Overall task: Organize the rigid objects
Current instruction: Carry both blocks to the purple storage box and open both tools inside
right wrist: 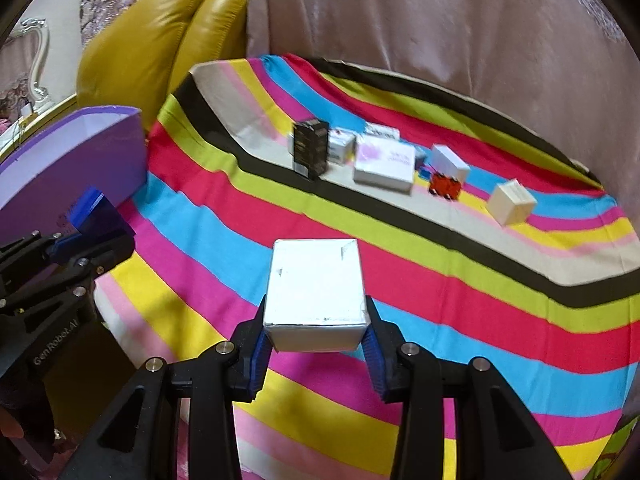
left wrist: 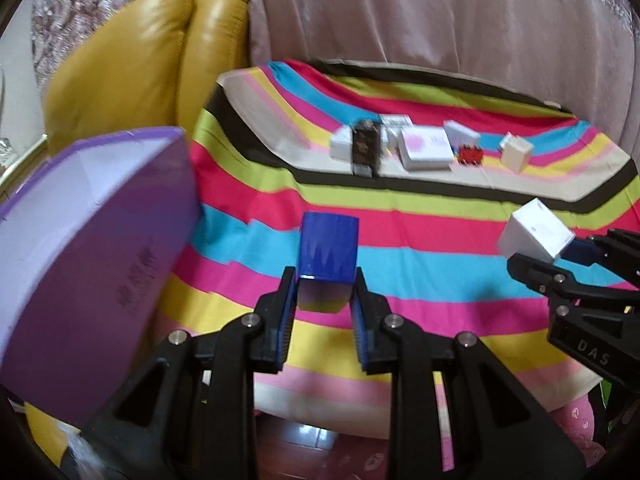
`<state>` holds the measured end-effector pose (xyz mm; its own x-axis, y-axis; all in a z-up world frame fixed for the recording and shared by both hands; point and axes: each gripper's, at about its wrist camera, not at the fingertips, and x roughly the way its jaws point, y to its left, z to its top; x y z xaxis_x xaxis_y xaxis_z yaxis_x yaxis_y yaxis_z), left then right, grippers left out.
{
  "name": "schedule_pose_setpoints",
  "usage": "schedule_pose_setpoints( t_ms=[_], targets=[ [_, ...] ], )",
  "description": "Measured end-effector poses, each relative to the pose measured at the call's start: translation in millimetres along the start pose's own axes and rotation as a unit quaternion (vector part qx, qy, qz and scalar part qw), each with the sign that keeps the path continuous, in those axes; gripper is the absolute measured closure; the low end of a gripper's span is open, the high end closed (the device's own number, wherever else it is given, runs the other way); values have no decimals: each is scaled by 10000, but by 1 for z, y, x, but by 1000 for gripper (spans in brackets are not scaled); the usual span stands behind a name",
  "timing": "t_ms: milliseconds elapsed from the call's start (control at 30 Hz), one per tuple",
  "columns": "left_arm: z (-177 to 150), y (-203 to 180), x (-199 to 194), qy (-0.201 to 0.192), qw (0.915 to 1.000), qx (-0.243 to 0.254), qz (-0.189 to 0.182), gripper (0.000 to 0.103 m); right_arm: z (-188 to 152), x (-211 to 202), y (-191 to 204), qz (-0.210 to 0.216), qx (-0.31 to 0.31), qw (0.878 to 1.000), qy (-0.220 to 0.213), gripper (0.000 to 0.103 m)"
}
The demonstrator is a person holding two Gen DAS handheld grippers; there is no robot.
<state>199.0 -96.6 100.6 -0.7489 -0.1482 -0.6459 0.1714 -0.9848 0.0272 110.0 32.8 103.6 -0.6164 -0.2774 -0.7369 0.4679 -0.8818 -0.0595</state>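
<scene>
My left gripper (left wrist: 324, 296) is shut on a blue box (left wrist: 328, 252) and holds it above the striped cloth; the box also shows in the right wrist view (right wrist: 94, 220). My right gripper (right wrist: 316, 332) is shut on a white box (right wrist: 316, 288), also seen in the left wrist view (left wrist: 534, 234). A purple bin (left wrist: 80, 248) stands at the left, close to the blue box; it shows in the right wrist view too (right wrist: 68, 164). Far across the cloth sit a black box (right wrist: 311, 148), white boxes (right wrist: 386, 166), a red toy (right wrist: 444, 185) and a cream box (right wrist: 511, 202).
A table under a striped cloth (right wrist: 400, 264) fills the middle. A yellow leather sofa (right wrist: 160, 40) stands behind the bin at the left. A pink curtain (right wrist: 440, 20) hangs behind the table. The table's near edge (left wrist: 360, 400) drops to a dark floor.
</scene>
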Motion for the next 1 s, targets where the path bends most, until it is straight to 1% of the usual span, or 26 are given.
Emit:
schedule_pose_setpoints(
  t_ms=[67,133,167,200,233,267,300,333,367,400,467,500,567,600,633,667,767,900,933,967,1000],
  targets=[
    [5,9,-10,-127,9999,-68,43,74,8,-4,9,68,-65,9999,-81,62],
    [9,19,-20,-168,9997,-150,83,74,16,-8,17,132,-120,9998,-135,62],
    [13,25,-28,-194,9995,-260,36,74,20,-11,20,200,-121,9996,-169,62],
    [19,34,-37,-289,9988,-401,-22,74,27,-17,25,306,-128,9991,-258,62],
    [25,43,-49,-435,9978,-496,21,74,37,-25,33,443,-180,9981,-397,62],
    [32,52,-61,-612,9965,-550,170,74,45,-30,39,542,-255,9969,-505,62],
    [39,64,-73,-794,9942,-634,355,74,55,-36,50,682,-367,9951,-616,62],
    [44,73,-80,-884,9924,-728,442,74,67,-42,61,932,-454,9920,-715,62],
    [49,87,-87,-942,9903,-875,536,74,79,-46,72,1253,-511,9877,-783,62],
    [53,103,-93,-957,9878,-1037,651,74,87,-46,80,1448,-552,9847,-802,62],
    [57,127,-100,-942,9844,-1240,823,74,108,-44,106,1840,-702,9771,-810,62],
    [57,146,-103,-910,9812,-1385,986,74,116,-42,118,2024,-768,9730,-797,62],
    [54,168,-105,-849,9769,-1566,1180,74,128,-40,139,2345,-883,9645,-829,62],
    [52,182,-104,-795,9744,-1669,1280,74,135,-37,156,2526,-993,9590,-820,62],
    [49,191,-103,-750,9727,-1732,1351,74,139,-34,168,2621,-1077,9558,-786,62],
    [46,202,-101,-697,9701,-1825,1438,74,141,-30,182,2707,-1165,9526,-752,62],
    [39,222,-92,-495,9661,-1948,1618,74,144,-13,227,2861,-1456,9457,-505,62],
    [33,236,-84,-363,9629,-2022,1747,73,133,0,267,2781,-1798,9429,-363,61],
    [31,239,-82,-335,9619,-2051,1779,70,130,2,273,2758,-1826,9431,-347,60],
    [30,241,-81,-327,9605,-2083,1816,54,127,2,276,2776,-1821,9427,-326,59],
    [28,243,-82,-346,9580,-2134,1885,41,126,4,277,2845,-1776,9417,-284,53]
  ],
)
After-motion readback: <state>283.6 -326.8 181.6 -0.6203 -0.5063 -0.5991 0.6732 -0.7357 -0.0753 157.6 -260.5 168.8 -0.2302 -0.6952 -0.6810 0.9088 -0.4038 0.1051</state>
